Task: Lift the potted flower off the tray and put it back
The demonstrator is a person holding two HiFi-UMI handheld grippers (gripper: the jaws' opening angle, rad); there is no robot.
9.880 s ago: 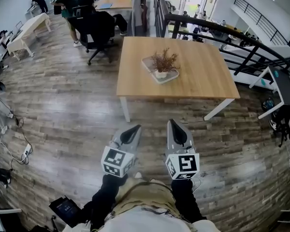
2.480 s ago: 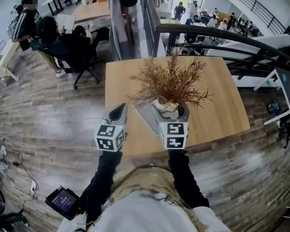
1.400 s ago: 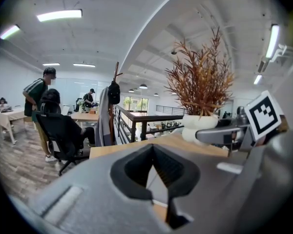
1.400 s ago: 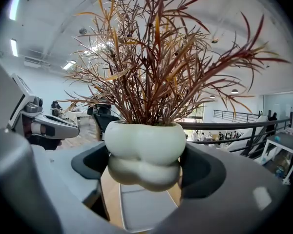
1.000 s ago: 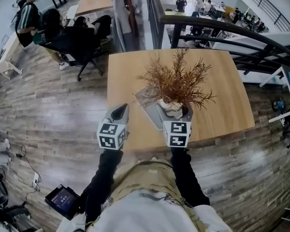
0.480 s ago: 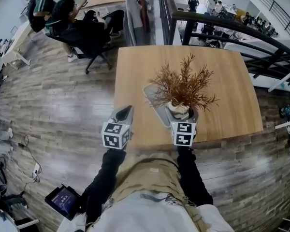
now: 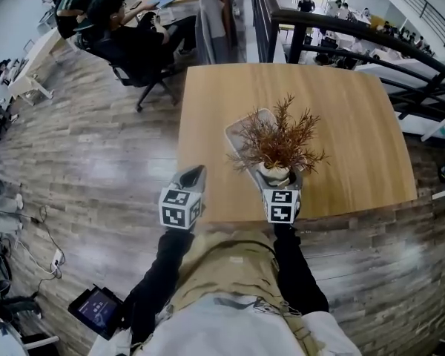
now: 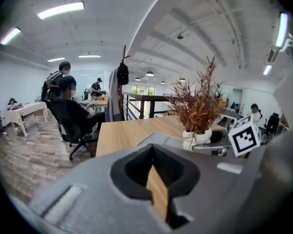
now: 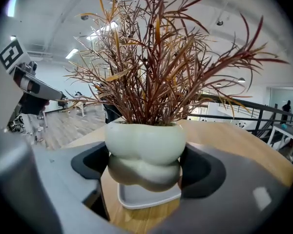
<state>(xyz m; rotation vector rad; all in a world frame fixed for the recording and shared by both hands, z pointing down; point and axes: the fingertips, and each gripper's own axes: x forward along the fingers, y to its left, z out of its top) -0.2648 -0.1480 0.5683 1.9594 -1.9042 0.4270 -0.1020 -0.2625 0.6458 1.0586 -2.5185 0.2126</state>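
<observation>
1. Head view: my right gripper (image 7: 276,178) is clamped on the potted flower (image 7: 279,141), which stands upright at the near edge of the wooden table (image 7: 348,124). The grey tray (image 7: 243,127) lies on the table just beyond it, partly under the dried red-brown sprigs. My left gripper (image 7: 195,173) hangs over the table's near-left corner, apart from the plant.
2. Left gripper view: the jaws are drawn together bar a thin slit that shows table wood, with nothing between them. The potted flower and the right gripper are off to the right. Beyond the table's left side a person (image 8: 68,94) sits in a black office chair (image 8: 63,123).
3. Right gripper view: both jaws press the sides of the white pot (image 9: 144,141), gripping at the waist between its two bulges. The tray shows directly below the pot. The pot looks lifted clear of the tray, though from this angle I can't be sure of a gap.
</observation>
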